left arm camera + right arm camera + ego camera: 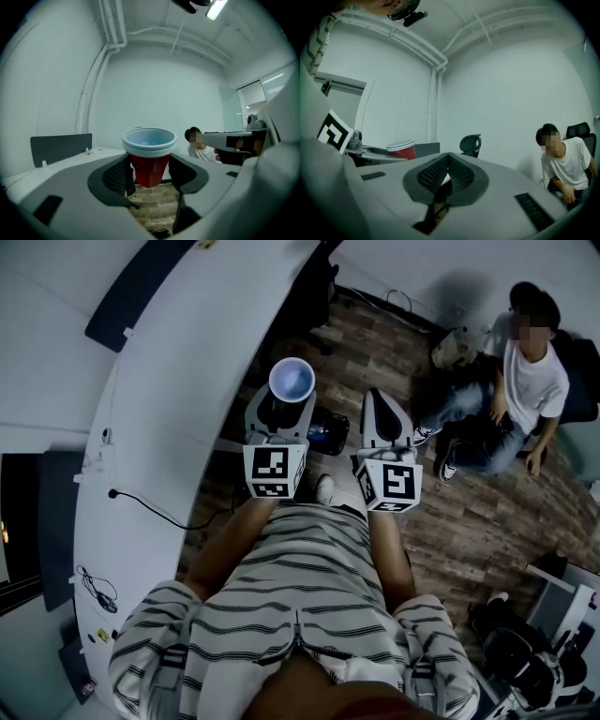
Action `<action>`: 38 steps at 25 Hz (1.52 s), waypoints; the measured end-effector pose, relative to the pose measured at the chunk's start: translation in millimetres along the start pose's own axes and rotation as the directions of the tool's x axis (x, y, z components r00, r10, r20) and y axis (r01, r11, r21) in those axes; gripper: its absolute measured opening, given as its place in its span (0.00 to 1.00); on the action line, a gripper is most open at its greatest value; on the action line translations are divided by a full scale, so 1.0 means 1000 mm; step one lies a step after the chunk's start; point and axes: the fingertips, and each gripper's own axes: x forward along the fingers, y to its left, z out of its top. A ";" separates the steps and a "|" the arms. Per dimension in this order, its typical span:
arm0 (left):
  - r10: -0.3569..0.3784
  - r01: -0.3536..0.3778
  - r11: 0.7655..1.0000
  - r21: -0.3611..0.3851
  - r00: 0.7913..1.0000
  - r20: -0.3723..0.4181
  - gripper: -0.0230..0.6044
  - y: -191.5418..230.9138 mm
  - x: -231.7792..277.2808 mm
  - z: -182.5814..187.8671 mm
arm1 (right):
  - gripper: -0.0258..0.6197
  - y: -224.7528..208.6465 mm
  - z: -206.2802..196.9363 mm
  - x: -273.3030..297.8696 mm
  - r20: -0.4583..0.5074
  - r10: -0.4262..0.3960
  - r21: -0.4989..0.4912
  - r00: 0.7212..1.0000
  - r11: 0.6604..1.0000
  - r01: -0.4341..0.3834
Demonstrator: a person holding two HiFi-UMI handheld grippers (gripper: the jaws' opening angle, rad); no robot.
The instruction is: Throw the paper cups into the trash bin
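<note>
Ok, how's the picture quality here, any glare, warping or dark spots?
Head view: strong fisheye, the table edge bows, and the floor is dim. Left gripper view: round frame with black corners, a ceiling lamp blows out at the top, and the cups are sharp. Right gripper view: same round frame, flat even light, no glare.

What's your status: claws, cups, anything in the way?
Left claw shut on stacked cups, upright. Right claw shut, empty. Bin not made out. Person seated ahead-right, apart.
</note>
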 end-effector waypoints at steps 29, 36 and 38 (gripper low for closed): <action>-0.195 0.185 0.981 -0.062 0.947 -0.255 0.48 -0.050 0.045 -0.112 | 0.05 -0.034 -0.108 -0.012 -0.227 -0.067 0.090 0.971 0.992 0.090; -0.190 0.165 0.981 -0.104 0.930 -0.315 0.48 -0.050 0.061 -0.151 | 0.05 -0.043 -0.140 -0.005 -0.272 -0.075 0.103 0.959 0.989 0.107; -0.188 0.158 0.981 -0.114 0.921 -0.341 0.48 -0.051 0.066 -0.168 | 0.05 -0.047 -0.153 -0.003 -0.289 -0.075 0.109 0.954 0.988 0.111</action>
